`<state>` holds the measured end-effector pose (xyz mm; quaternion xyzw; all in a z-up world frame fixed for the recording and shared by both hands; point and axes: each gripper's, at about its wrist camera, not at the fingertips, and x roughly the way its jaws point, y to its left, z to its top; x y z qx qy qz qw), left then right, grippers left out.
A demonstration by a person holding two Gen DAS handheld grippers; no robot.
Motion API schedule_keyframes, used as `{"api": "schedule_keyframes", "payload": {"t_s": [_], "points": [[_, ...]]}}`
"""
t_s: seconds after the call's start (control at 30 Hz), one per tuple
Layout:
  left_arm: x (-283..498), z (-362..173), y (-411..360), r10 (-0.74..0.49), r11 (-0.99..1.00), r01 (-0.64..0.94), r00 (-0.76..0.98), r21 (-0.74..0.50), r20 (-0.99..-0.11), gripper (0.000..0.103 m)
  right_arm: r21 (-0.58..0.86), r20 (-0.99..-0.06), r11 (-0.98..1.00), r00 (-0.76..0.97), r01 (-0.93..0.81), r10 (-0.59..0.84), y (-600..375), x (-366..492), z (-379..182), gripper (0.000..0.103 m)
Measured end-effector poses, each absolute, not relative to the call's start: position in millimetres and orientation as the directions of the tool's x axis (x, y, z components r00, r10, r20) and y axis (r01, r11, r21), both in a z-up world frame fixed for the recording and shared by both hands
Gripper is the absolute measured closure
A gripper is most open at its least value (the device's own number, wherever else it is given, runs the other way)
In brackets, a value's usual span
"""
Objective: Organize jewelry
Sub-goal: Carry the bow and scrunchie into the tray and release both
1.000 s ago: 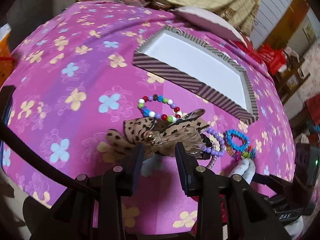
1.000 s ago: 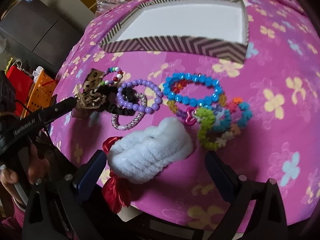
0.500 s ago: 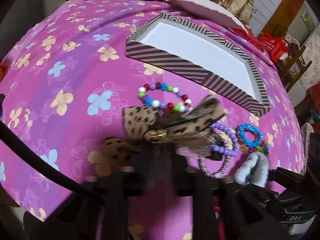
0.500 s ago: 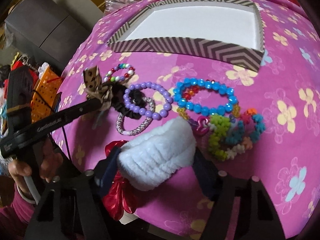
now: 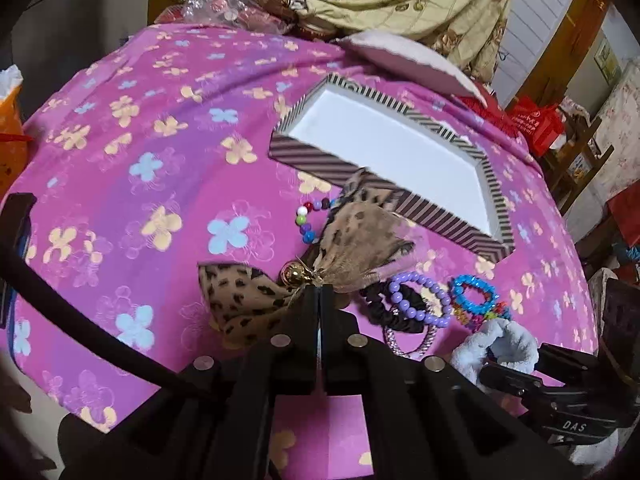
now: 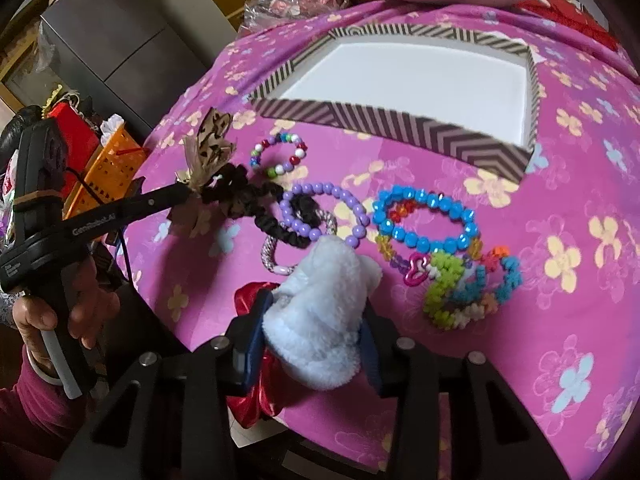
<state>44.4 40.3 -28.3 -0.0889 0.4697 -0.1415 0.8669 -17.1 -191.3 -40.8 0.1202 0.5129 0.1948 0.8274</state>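
Left gripper (image 5: 319, 289) clamped on leopard bow (image 5: 352, 236) knot, lifting it clear of bracelets. Right gripper (image 6: 310, 334) closing, squeezing white fluffy scrunchie (image 6: 320, 312). Both likely bound for empty striped box (image 6: 400, 118).

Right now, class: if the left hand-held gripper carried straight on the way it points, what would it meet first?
The left hand-held gripper is shut on the leopard-print bow. Beyond the bow, the multicolour bead bracelet probably comes first, then the striped box; depth is unclear.

Pink floral tablecloth (image 5: 168, 128); grey cabinet (image 6: 116, 36) behind; white panelled wall (image 5: 528, 12); wooden chair (image 5: 576, 160).
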Motion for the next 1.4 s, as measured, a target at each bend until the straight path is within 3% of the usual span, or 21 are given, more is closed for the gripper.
{"api": "schedule_keyframes", "payload": {"t_s": [0.6, 0.97, 1.13, 1.4], "points": [[48.2, 34.4, 43.5, -0.346, 0.937, 0.178, 0.589, -0.301, -0.73, 0.096, 0.374, -0.733, 0.899, 0.521, -0.229, 0.438, -209.6, 0.1, 18.7, 0.061], [101.7, 54.5, 21.0, -0.322, 0.946, 0.186, 0.624, -0.265, -0.712, 0.096, 0.346, -0.72, 0.917, 0.569, -0.199, 0.396, -211.2, 61.6, 36.1, 0.061], [141.1, 47.9, 0.8, -0.319, 0.948, 0.187, 0.616, -0.259, -0.721, 0.096, 0.339, -0.741, 0.919, 0.545, -0.2, 0.392, -198.8, 103.8, 27.3, 0.061], [203.2, -5.5, -14.0, -0.254, 0.967, 0.114, 0.535, -0.229, -0.806, 0.096, 0.325, -0.782, 0.929, 0.502, -0.18, 0.371, -184.3, 163.8, -6.6, 0.061]]}}
